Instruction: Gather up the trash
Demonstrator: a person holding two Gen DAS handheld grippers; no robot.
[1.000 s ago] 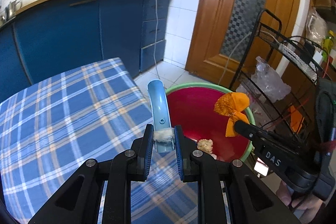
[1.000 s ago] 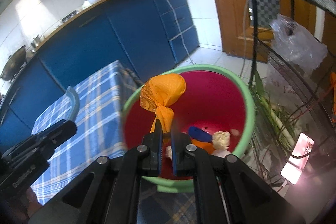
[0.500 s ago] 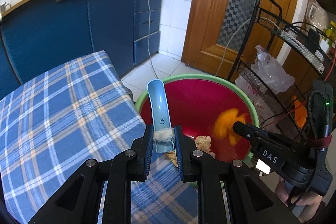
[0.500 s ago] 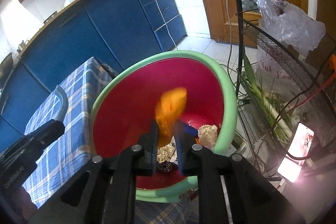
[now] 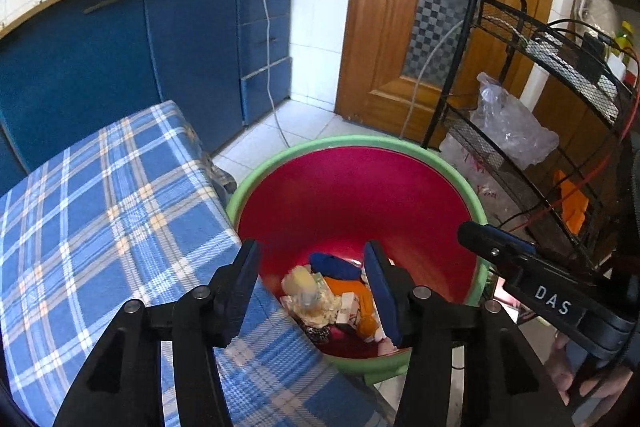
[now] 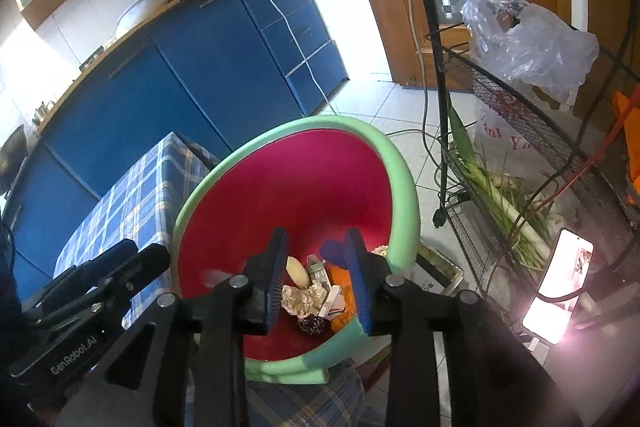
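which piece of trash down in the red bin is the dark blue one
The dark blue piece lies at the far edge of the pile in the red bin, behind the orange piece and the pale crumpled paper; it is the only blue item there.

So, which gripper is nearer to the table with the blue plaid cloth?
Left. The left gripper hangs at the edge of the plaid-covered table, beside the red bin. The right gripper is over the bin, on the side away from the table.
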